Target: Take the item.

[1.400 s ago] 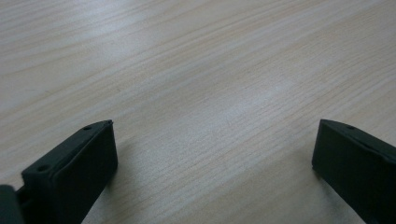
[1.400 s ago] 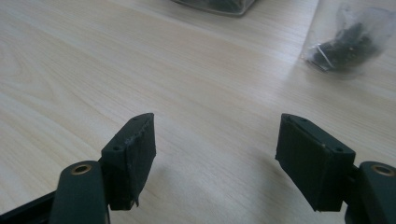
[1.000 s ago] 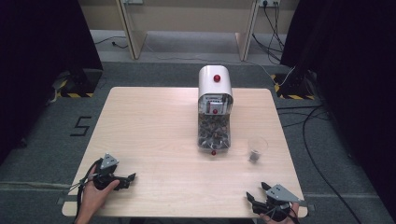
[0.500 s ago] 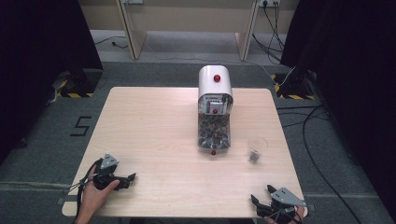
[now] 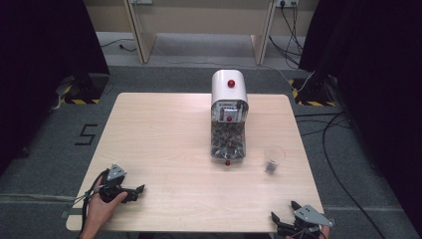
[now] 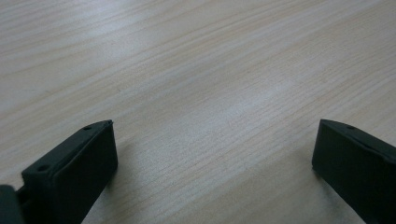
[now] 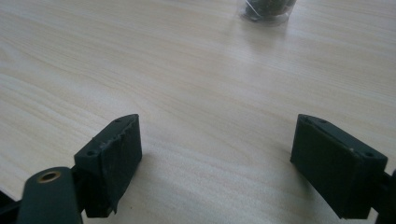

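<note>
From the high view we see a pale wooden bench [image 5: 164, 144] with a hand at each near corner. The left hand [image 5: 102, 206] grips the left claw [image 5: 138, 190] low over the near left corner, pointing right along the front edge, its jaws apart with nothing between them. The right claw [image 5: 281, 212] sits at the near right edge, angled toward the far left; its jaws have just been opening and stand released, empty. A small clear cup [image 5: 272, 160] with dark bits in its bottom stands upright toward the right edge, just beside a tall white dispenser [image 5: 229, 117] with red knobs, well apart from both claws. In the left gripper view we see bare bench between wide jaws. In the right gripper view the cup [image 7: 268, 9] shows at the top, with open bench before it.
</note>
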A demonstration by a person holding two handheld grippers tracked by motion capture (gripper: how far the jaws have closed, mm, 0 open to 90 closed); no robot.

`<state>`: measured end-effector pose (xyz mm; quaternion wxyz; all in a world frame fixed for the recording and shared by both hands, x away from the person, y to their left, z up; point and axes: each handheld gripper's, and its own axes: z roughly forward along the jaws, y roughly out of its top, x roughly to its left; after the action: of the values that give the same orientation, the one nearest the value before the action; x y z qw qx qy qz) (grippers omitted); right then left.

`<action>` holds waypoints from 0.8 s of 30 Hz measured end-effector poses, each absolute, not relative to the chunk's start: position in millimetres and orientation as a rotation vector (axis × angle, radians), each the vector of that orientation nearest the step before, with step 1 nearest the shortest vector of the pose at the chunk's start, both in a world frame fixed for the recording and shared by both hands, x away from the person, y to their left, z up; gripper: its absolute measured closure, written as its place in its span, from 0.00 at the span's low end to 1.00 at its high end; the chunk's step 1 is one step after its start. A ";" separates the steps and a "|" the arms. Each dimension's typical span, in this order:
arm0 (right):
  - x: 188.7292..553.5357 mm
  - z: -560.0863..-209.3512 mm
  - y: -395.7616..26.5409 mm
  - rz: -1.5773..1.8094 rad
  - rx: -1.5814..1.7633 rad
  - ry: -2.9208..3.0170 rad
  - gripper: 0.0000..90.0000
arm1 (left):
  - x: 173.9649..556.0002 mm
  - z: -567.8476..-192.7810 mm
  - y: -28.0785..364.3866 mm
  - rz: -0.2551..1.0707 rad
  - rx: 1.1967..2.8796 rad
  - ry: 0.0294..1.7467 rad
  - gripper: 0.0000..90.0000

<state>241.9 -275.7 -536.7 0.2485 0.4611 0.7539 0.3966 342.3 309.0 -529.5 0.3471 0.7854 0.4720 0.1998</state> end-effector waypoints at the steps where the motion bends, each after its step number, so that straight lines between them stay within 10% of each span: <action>1: 240.8 -537.2 -276.1 1.086 1.258 2.052 0.18 | 342.3 -529.5 309.0 0.518 2.037 1.225 0.00; 24: 227.2 -539.3 -282.3 1.092 1.276 2.009 0.18 | 342.3 -529.4 309.0 0.518 2.037 1.225 0.00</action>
<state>227.2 -282.3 -539.3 0.2586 0.4706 0.7411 0.4030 342.3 309.0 -529.4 0.3470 0.7854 0.4721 0.1997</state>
